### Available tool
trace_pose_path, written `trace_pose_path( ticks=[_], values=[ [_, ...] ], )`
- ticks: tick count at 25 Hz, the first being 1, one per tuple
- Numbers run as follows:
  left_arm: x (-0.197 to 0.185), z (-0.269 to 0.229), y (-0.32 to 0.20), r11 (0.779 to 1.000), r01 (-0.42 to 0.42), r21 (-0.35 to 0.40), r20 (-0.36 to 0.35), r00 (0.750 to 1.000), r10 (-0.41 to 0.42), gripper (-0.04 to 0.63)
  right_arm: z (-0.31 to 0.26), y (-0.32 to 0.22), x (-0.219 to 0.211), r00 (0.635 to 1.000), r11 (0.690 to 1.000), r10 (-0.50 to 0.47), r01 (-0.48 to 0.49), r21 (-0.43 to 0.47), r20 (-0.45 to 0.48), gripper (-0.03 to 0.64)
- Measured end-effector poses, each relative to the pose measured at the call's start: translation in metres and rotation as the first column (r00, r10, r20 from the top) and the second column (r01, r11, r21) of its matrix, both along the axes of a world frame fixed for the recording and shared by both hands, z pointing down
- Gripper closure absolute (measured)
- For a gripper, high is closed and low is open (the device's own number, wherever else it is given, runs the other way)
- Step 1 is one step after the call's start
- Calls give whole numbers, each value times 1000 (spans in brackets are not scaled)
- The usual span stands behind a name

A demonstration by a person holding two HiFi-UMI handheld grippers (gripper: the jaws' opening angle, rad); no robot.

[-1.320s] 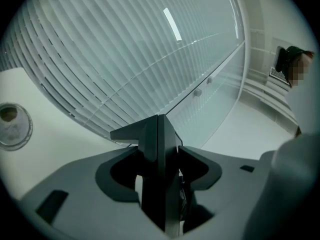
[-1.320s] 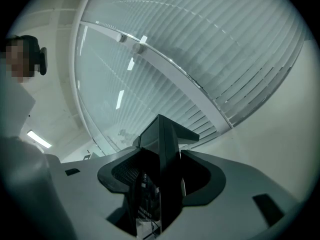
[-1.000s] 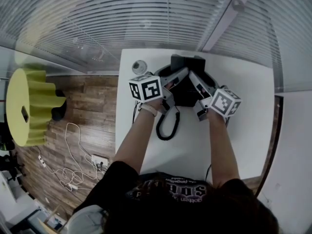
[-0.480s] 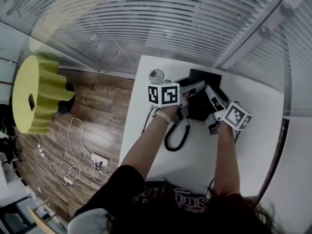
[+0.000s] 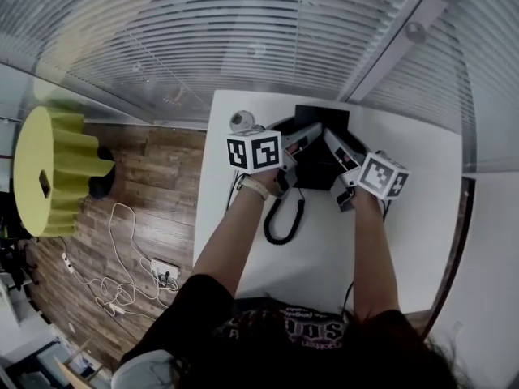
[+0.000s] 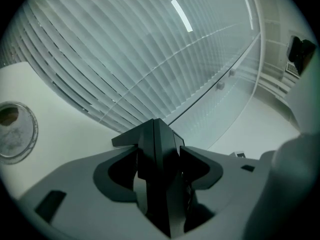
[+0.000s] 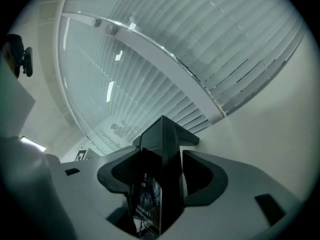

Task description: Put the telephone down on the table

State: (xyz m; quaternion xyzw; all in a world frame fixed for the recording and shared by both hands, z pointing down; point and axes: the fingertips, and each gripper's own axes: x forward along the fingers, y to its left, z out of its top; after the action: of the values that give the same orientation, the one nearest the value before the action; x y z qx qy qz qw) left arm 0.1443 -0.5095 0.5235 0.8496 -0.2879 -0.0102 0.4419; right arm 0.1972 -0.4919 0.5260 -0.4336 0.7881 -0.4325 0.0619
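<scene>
Opening the left gripper (image 6: 159, 156) jaws a bit wider than a moment ago, with the black telephone (image 5: 315, 167) sitting between them and touching both pads. Gripping the same telephone in the right gripper (image 7: 161, 171). Most likely resting now on the white table (image 5: 405, 168), at its 12 o'clock end, so nearly finishing the job. Lying with the long side running 12 to 6 o'clock, raised back pointing to 12, curly cord (image 5: 282, 217) trailing toward 7.
</scene>
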Motion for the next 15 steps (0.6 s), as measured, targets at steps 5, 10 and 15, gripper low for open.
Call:
trace_pose_path(
  ticks=[5, 10, 15],
  values=[
    [0, 0, 3, 999, -26, 18, 21, 999, 26, 345, 3, 2, 5, 1000, 1000, 7, -7, -4, -27, 353],
    [-22, -9, 7, 997, -8, 72, 132, 991, -2, 344, 0, 10, 16, 994, 1000, 23, -22, 5, -106, 354],
    [-38, -34, 23, 986, -23, 167, 217, 976, -14, 345, -22, 24, 26, 982, 998, 38, -28, 60, -186, 354]
  ],
)
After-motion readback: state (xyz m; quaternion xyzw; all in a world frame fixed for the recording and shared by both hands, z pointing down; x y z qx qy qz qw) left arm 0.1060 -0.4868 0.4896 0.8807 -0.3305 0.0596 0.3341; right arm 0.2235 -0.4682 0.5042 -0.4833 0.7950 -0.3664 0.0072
